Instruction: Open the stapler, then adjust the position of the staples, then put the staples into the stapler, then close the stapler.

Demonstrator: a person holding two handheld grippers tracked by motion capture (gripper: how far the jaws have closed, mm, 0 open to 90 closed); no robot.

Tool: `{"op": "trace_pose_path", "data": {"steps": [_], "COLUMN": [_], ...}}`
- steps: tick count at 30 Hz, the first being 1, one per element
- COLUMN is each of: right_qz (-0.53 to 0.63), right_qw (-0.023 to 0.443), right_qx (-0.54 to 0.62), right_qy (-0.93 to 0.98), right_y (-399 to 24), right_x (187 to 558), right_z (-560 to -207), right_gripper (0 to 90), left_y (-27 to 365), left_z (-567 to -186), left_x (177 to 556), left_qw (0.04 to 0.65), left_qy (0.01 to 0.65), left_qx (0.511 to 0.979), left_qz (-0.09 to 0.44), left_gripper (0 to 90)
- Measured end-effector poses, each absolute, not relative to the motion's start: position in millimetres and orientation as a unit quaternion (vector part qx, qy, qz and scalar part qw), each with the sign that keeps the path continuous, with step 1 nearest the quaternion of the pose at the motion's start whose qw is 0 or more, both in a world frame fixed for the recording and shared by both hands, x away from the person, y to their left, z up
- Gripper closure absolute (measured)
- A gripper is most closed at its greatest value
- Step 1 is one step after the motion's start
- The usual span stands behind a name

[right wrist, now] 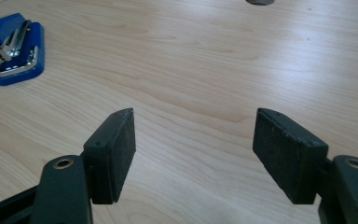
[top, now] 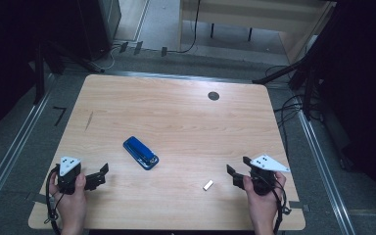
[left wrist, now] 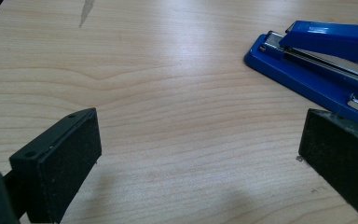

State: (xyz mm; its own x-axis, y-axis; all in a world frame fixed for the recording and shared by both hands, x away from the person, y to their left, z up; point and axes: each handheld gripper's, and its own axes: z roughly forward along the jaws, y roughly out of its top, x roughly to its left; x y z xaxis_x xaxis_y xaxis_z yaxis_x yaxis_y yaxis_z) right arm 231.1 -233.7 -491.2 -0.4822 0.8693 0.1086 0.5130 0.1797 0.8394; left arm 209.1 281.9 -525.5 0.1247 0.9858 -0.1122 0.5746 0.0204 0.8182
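The right gripper [top: 234, 175] is released: in the right gripper view its two black jaws stand well apart with only bare wood between them, and nothing is grasped. It is held in the right hand [top: 260, 196] near the right front corner of the table [top: 176, 107], and its jaws point to the left. Just to the left of it, near but not touching, a small white block [top: 208, 185] lies flat on the wood.

The left gripper [top: 100, 175] is released too. In the left gripper view its jaws are wide apart and hold nothing. It sits in the left hand [top: 71, 196] near the left front corner, and its jaws point to the right.

The blue stapler [top: 140, 152] lies between the two grippers, nearer to the left one, a little further from the person, and it is placed diagonally. In the left gripper view the stapler [left wrist: 317, 65] shows just behind the right-hand jaw. No gripper touches it.

Far back on the table there is a round dark hole [top: 214, 96]
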Motion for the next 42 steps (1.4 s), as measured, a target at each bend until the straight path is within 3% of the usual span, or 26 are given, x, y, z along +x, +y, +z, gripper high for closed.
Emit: {"op": "trace_pose_path", "data": {"steps": [11,15,25,31,42], "right_qz": [0.443,0.442,0.455,0.454,0.443], "right_qw": [0.175,0.163,0.141,0.128,0.112], "right_qx": [0.445,0.430,0.404,0.388,0.360], "right_qy": [0.759,0.770,0.781,0.792,0.813], "right_y": [-202,-181,-146,-121,-85], "right_x": [251,257,263,268,274], "right_z": [-485,-481,-481,-482,-477], "right_gripper": [32.9,40.4,44.6,54.9,48.4], "left_y": [282,281,280,280,280], "left_z": [-525,-525,-525,-526,-526], "left_x": [209,209,208,208,210], "left_qw": [0.380,0.379,0.381,0.383,0.379], "left_qy": [0.603,0.601,0.593,0.595,0.597], "left_qx": [0.648,0.649,0.656,0.655,0.657], "left_qz": [0.269,0.270,0.269,0.264,0.261], "left_gripper": [0.0,0.0,0.0,0.0,0.0]}}
